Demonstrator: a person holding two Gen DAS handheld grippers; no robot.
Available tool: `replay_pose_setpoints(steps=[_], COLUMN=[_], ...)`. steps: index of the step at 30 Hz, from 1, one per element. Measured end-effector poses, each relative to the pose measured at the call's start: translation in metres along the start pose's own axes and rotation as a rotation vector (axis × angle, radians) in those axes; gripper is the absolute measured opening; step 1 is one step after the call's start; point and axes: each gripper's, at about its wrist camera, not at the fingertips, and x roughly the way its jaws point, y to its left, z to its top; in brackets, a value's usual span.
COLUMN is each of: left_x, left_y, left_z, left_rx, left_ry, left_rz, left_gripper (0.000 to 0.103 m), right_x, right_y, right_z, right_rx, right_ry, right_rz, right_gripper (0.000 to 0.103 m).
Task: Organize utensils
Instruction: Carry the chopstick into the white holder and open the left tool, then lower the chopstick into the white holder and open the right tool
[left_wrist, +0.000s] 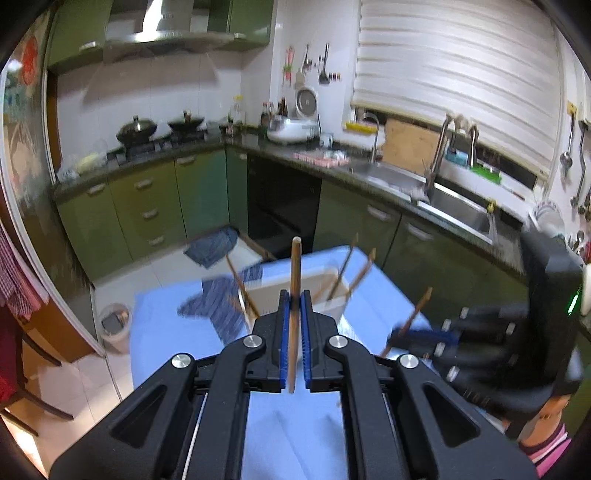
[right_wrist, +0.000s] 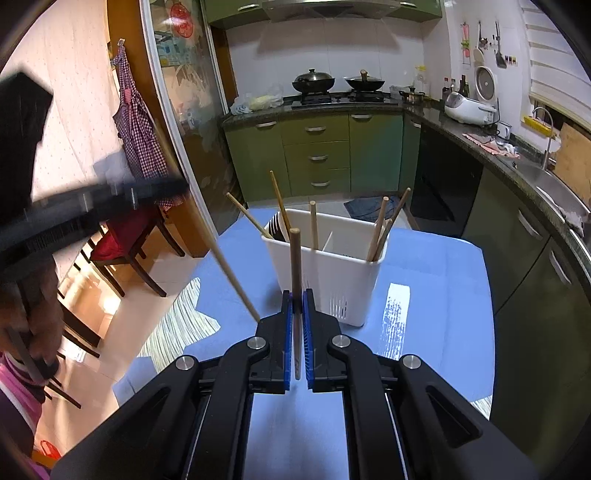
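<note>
A white utensil caddy (right_wrist: 332, 273) stands on the blue-covered table (right_wrist: 436, 280) with several wooden chopsticks upright in it. My right gripper (right_wrist: 296, 295) hangs just in front of the caddy, shut on a wooden chopstick (right_wrist: 295, 258) that points up. My left gripper (left_wrist: 294, 295) is shut on another chopstick (left_wrist: 295, 266), with the caddy (left_wrist: 330, 308) blurred behind it. In the right wrist view the left gripper (right_wrist: 173, 186) is a blur at the left, its chopstick (right_wrist: 229, 269) slanting down toward the table. In the left wrist view the right gripper (left_wrist: 402, 334) is low at the right with its chopstick (left_wrist: 417, 314).
A striped cloth (right_wrist: 181, 321) lies under the blue cover at the table's left. Green cabinets (right_wrist: 317, 155), a stove with two woks (right_wrist: 314, 83) and a sink (left_wrist: 454, 206) line the walls. A chair with a red cushion (right_wrist: 118, 240) stands to the left. A small bin (left_wrist: 114, 325) sits on the floor.
</note>
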Motion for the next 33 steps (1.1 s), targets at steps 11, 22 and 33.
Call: replay_pose_setpoints(steps=[11, 22, 33], left_x=[-0.01, 0.063, 0.053], left_y=[-0.006, 0.006, 0.024], left_z=[0.074, 0.067, 0.023], left_rx=[-0.002, -0.031, -0.067], left_ry=[-0.142, -0.008, 0.015], left_rz=[0.064, 0.076, 0.048], left_gripper=[0.006, 0.006, 0.021], right_x=[0.011, 0.013, -0.018], right_y=[-0.012, -0.024, -0.022], right_z=[-0.001, -0.008, 0.012], right_rx=[0.011, 0.027, 0.02], right_ry=[0.02, 0.026, -0.051], right_rz=[0.008, 0.003, -0.009], right_gripper=[0.006, 0.006, 0.006])
